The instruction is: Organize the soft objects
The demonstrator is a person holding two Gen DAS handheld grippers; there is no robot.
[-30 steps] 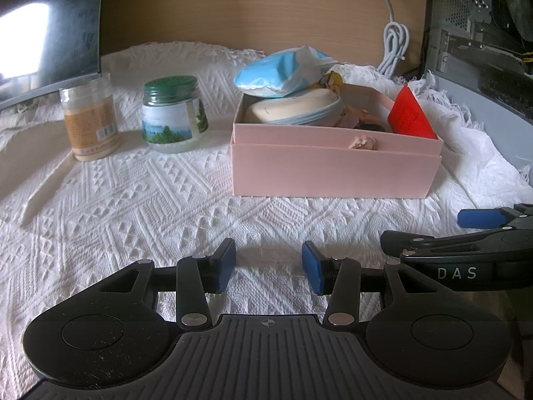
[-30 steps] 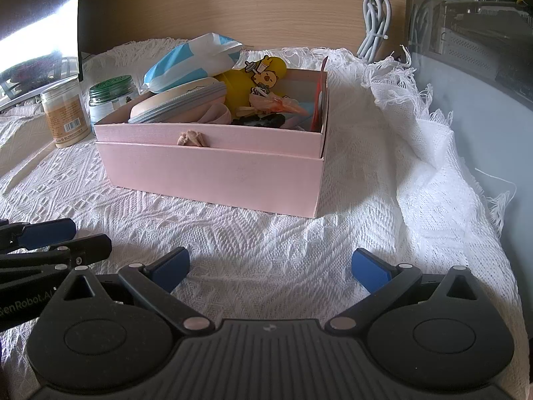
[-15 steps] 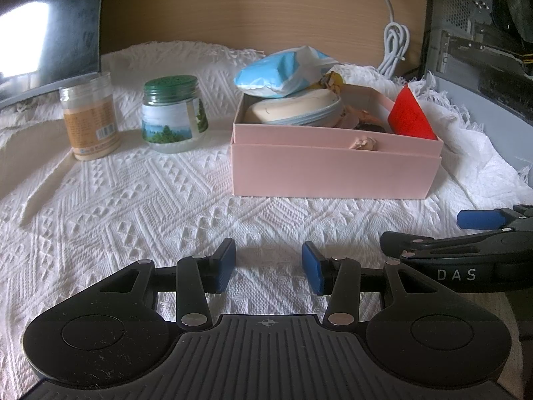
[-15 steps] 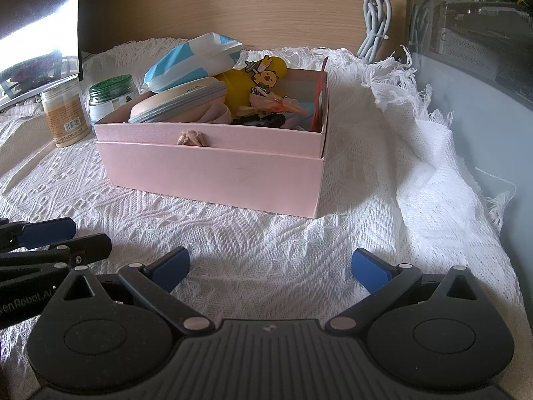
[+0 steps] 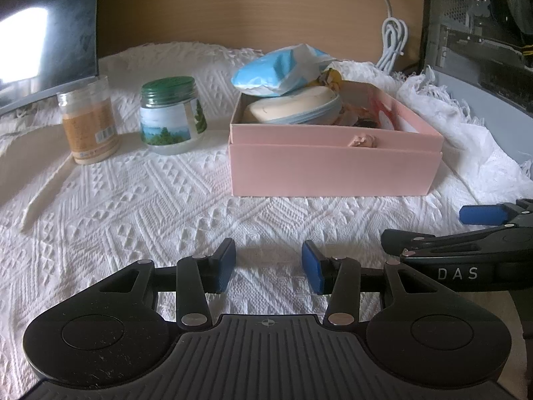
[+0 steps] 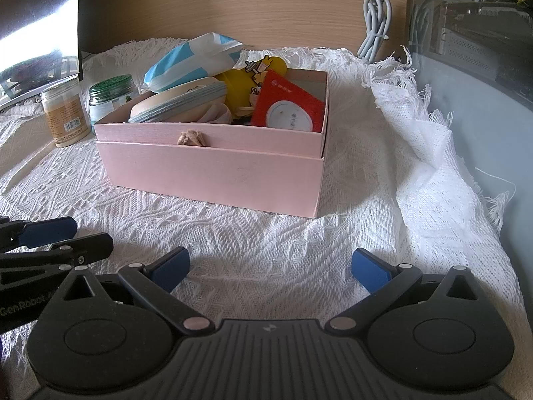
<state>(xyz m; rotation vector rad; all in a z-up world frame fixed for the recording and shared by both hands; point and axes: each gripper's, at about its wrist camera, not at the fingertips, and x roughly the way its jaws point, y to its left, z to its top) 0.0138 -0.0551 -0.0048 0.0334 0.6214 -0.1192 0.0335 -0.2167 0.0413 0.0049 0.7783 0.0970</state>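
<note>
A pink box (image 5: 333,170) (image 6: 213,176) stands on the white knitted cloth. It holds a blue-and-white soft pack (image 5: 283,70) (image 6: 190,60) on top, a cream zip pouch (image 5: 293,108) (image 6: 176,103), a yellow rubber figure (image 6: 256,73) and a red packet (image 6: 286,106). My left gripper (image 5: 268,266) is open and empty, low over the cloth in front of the box. My right gripper (image 6: 269,268) is open wide and empty, in front of the box and to the right of the left one; it also shows at the right edge of the left wrist view (image 5: 466,240).
A green-lidded jar (image 5: 171,116) and a tan jar (image 5: 88,123) stand left of the box. A monitor (image 5: 43,33) is at the far left, a computer case (image 5: 483,33) at the right, a white cable (image 5: 393,40) against the wooden back panel.
The right wrist view has risen and tilted, so the box's inside and the red packet show more. The left gripper has barely moved. Both stay open.
</note>
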